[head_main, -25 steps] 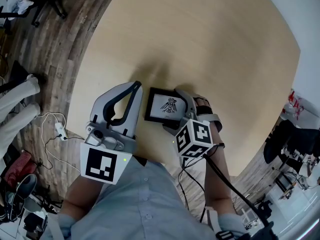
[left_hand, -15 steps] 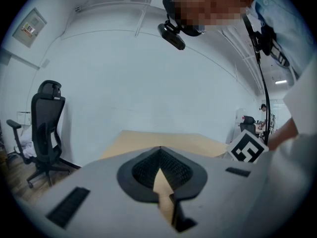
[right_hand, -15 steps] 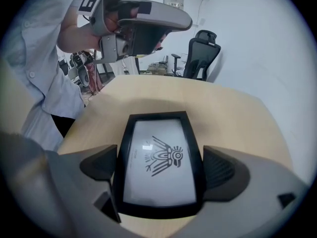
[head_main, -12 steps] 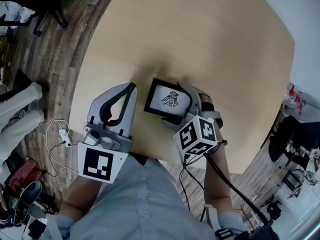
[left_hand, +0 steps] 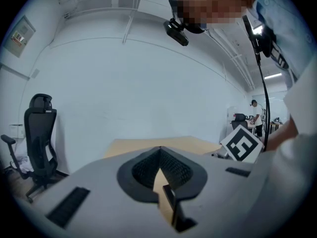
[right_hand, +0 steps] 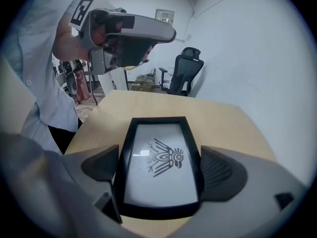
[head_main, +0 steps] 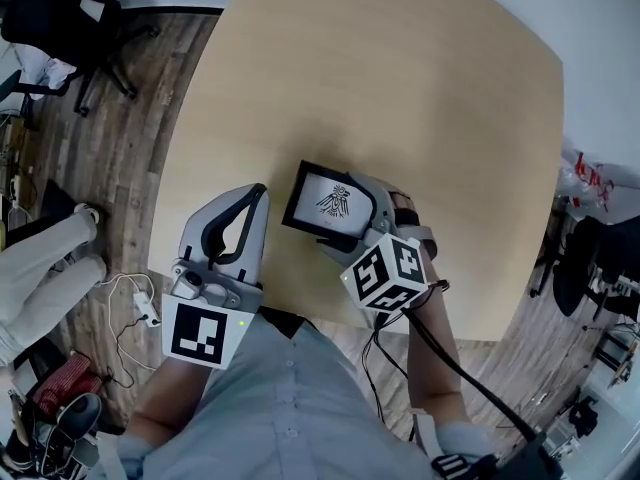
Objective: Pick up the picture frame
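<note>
Black rectangular picture frame [right_hand: 157, 133] clamped in right claw [right_hand: 160, 166].

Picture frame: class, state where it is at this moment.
The frame is near the head view's centre, clamped by the right gripper above the table's near part, with the left gripper just to its left.

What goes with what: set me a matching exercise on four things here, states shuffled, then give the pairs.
1 picture frame
2 left gripper
3 right gripper
4 table

A jaws together, nothing between them
B light wood
C jaws clamped on the frame's sides
D black rim, drawing inside

Pairs: 1-D, 2-A, 3-C, 4-B
</note>
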The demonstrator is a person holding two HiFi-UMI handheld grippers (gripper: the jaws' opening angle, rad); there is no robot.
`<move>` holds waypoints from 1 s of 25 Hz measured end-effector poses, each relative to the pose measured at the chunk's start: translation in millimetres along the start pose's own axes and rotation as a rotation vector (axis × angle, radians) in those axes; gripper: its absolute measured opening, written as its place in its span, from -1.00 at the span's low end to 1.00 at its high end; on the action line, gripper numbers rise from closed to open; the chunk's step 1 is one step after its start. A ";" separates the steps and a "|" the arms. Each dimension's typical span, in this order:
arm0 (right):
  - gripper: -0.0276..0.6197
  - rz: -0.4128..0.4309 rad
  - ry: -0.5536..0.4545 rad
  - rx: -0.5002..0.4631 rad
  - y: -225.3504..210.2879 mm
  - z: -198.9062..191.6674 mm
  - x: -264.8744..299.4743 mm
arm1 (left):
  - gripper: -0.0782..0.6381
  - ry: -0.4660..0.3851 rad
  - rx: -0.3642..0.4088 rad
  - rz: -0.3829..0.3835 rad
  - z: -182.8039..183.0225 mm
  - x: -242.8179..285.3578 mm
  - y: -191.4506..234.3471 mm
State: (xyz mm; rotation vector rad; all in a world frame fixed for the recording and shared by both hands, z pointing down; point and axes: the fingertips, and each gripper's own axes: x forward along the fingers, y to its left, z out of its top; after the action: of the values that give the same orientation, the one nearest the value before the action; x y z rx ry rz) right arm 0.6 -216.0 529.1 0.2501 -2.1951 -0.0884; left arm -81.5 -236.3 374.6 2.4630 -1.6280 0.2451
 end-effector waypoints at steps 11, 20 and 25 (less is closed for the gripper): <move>0.72 -0.098 -0.064 0.024 -5.6 13.5 -20.1 | -0.78 -0.019 0.011 -0.015 2.8 -10.8 -8.9; 0.72 -0.173 -0.192 0.093 -6.7 34.3 -62.7 | -0.78 -0.057 0.041 -0.018 17.0 -27.4 -21.2; 0.72 -0.222 -0.243 0.102 -2.3 45.2 -88.6 | -0.78 -0.079 0.063 -0.045 24.5 -33.5 -24.1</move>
State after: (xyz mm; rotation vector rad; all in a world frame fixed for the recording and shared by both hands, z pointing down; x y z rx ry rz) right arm 15.8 -200.7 431.9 0.5664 -2.4088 -0.1361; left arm -71.3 -203.0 341.6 2.5834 -1.6172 0.1983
